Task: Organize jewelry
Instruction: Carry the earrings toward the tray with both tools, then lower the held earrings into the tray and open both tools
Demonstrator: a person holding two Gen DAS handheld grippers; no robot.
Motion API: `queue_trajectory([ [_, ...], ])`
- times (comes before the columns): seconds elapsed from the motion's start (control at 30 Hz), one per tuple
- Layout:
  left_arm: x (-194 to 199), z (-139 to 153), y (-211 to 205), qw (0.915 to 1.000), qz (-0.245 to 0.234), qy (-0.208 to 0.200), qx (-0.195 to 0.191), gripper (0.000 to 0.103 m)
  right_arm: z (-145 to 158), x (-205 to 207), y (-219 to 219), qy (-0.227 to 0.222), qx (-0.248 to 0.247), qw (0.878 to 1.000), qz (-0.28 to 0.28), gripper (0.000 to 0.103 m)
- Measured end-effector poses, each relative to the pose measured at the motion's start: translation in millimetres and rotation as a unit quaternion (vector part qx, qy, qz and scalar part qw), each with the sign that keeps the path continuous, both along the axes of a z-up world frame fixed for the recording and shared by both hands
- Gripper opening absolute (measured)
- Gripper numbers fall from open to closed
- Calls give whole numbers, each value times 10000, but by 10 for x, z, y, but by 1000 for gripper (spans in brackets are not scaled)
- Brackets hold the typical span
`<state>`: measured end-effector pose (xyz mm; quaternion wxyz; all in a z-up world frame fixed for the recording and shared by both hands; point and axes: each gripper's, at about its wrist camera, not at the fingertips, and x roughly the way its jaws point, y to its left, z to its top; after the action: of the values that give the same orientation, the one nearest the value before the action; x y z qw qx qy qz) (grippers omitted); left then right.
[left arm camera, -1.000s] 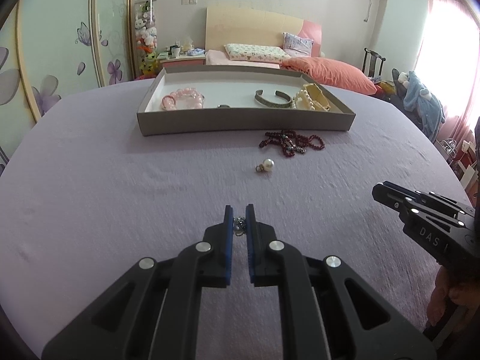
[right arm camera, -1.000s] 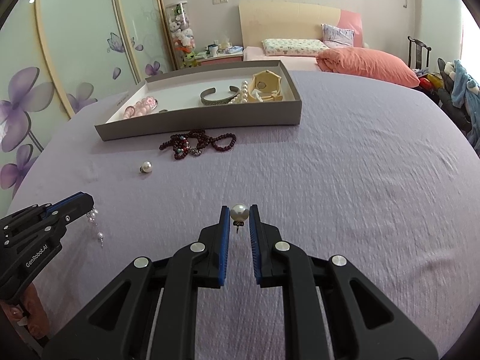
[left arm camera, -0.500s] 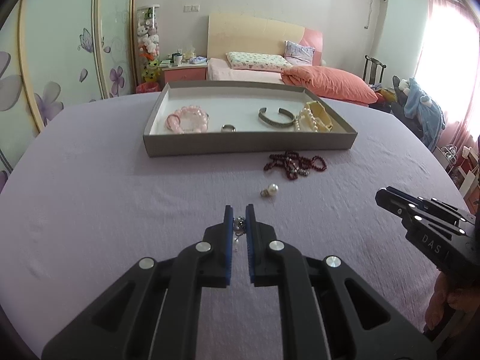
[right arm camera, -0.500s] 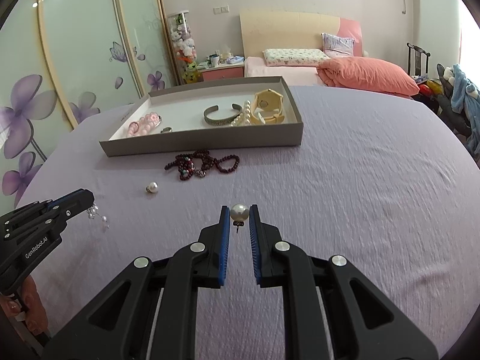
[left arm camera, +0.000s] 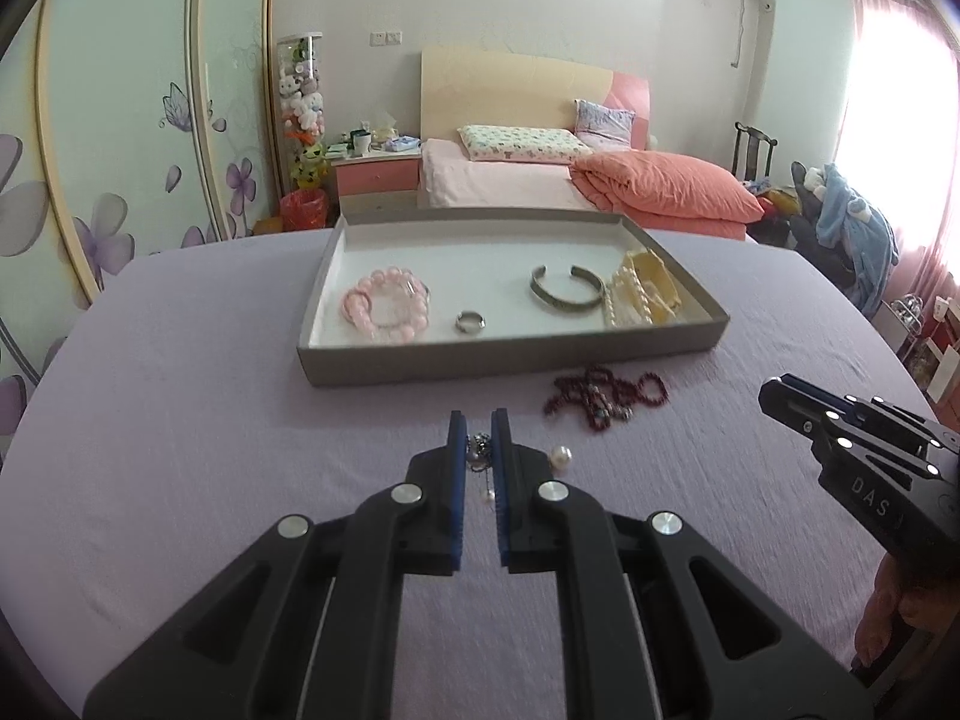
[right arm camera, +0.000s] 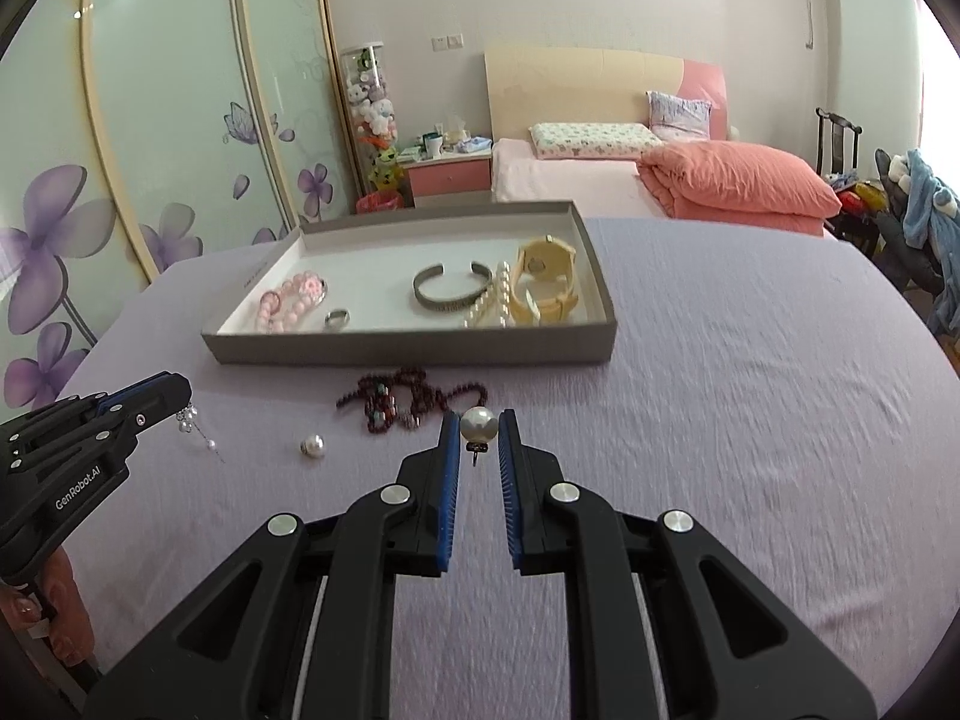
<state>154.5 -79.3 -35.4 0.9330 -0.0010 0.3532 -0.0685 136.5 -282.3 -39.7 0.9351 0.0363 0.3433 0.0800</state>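
Lilac cloth [left arm camera: 180,450] under everything. Left wrist view: our left gripper [left arm camera: 479,426] is clamped on a dangling pearl earring [left arm camera: 480,450]; grey tray [left arm camera: 510,354] sits far, red bead necklace [left arm camera: 603,396] just near it, loose pearl stud [left arm camera: 561,456] right of the jaws. Right wrist view: our right gripper [right arm camera: 478,420] pinches a pearl stud earring [right arm camera: 477,423], tray [right arm camera: 408,351] far left.

Lilac tablecloth [left arm camera: 180,480]; grey tray [left arm camera: 510,354]; pink bracelet [left arm camera: 387,306]; maroon beads [left arm camera: 600,399].
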Motion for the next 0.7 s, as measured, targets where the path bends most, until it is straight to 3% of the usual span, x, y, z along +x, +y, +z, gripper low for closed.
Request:
queue_trajectory([
  [0.7,869,86,113,9995,253,-68,158,9,103,790,133,-165,-95,9998,-55,14],
])
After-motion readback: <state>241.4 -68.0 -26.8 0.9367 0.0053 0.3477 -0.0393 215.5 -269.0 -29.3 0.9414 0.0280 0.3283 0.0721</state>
